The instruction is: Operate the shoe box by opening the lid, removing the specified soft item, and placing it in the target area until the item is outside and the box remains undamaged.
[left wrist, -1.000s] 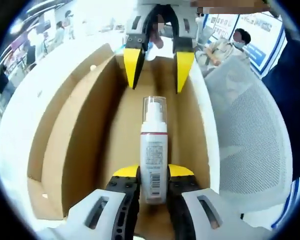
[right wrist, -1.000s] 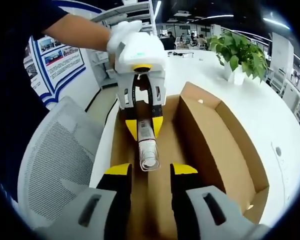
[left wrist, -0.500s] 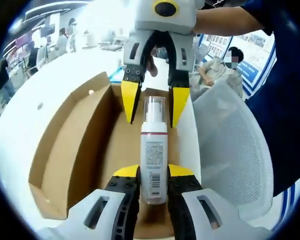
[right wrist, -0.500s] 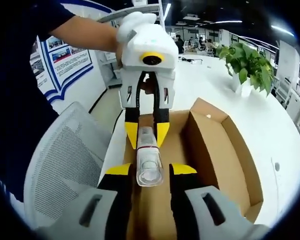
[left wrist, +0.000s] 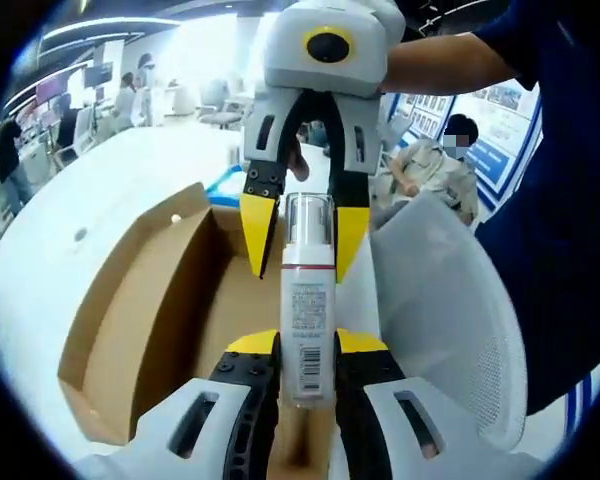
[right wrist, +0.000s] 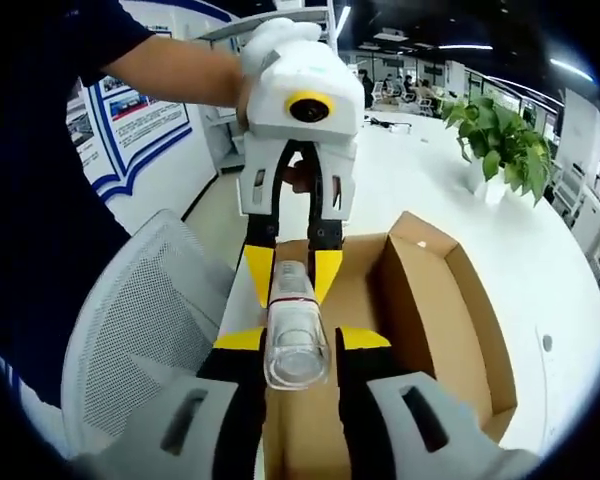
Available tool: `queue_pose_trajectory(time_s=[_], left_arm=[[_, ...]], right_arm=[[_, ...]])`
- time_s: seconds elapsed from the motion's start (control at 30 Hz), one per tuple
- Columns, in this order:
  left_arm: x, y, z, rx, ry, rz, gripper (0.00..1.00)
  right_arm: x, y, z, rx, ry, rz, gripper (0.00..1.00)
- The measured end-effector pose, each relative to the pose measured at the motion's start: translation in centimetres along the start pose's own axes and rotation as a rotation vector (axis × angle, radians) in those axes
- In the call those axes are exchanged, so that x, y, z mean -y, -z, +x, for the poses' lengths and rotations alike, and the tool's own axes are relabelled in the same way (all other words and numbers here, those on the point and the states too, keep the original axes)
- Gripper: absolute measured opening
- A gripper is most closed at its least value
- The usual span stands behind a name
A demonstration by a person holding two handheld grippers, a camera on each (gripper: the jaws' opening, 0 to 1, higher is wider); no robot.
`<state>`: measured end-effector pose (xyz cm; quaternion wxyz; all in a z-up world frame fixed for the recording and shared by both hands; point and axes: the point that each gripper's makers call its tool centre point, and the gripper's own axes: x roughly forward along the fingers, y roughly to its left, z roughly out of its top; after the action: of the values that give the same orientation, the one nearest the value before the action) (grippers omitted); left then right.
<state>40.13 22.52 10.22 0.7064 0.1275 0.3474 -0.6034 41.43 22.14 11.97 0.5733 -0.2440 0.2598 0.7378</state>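
While the left gripper (left wrist: 306,352) clamps the bottle (left wrist: 307,300) above the box (left wrist: 150,300), the bottle's base is hidden. From the right gripper (right wrist: 297,345), spread wide, the cap end (label unreadable) blocks the bottle body.

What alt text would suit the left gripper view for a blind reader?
A white pump bottle is clamped by its base in the left gripper above an open cardboard box, while the right gripper, held by a person, straddles its clear cap.
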Motion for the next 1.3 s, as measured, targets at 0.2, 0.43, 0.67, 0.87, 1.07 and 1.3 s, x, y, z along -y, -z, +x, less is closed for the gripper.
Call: queue_pose_trajectory(time_s=[0.2, 0.43, 0.67, 0.87, 1.07, 1.3], left_arm=[[0.4, -0.7, 0.0, 0.023, 0.004, 0.013, 0.18], [1.0, -0.6, 0.1, 0.030, 0.007, 0.008, 0.18], [1.5, -0.6, 0.2, 0.042, 0.012, -0.002, 0.18], [1.7, -0.6, 0.4, 0.043, 0.008, -0.010, 0.18], [1.6, -0.7, 0.3, 0.061, -0.004, -0.019, 0.19], [1.2, -0.2, -0.1, 0.054, -0.020, -0.064, 0.31]], right_arm=[[-0.8, -0.5, -0.3, -0.004, -0.012, -0.009, 0.20], [-1.2, -0.7, -0.2, -0.005, -0.024, 0.004, 0.20], [-1.7, -0.8, -0.1, 0.001, -0.036, 0.030, 0.20], [-2.0, -1.0, -0.2, 0.007, -0.041, 0.035, 0.19], [-1.9, -1.0, -0.3, -0.004, -0.043, 0.033, 0.19], [-1.4, -0.9, -0.8, -0.035, -0.030, 0.014, 0.19]])
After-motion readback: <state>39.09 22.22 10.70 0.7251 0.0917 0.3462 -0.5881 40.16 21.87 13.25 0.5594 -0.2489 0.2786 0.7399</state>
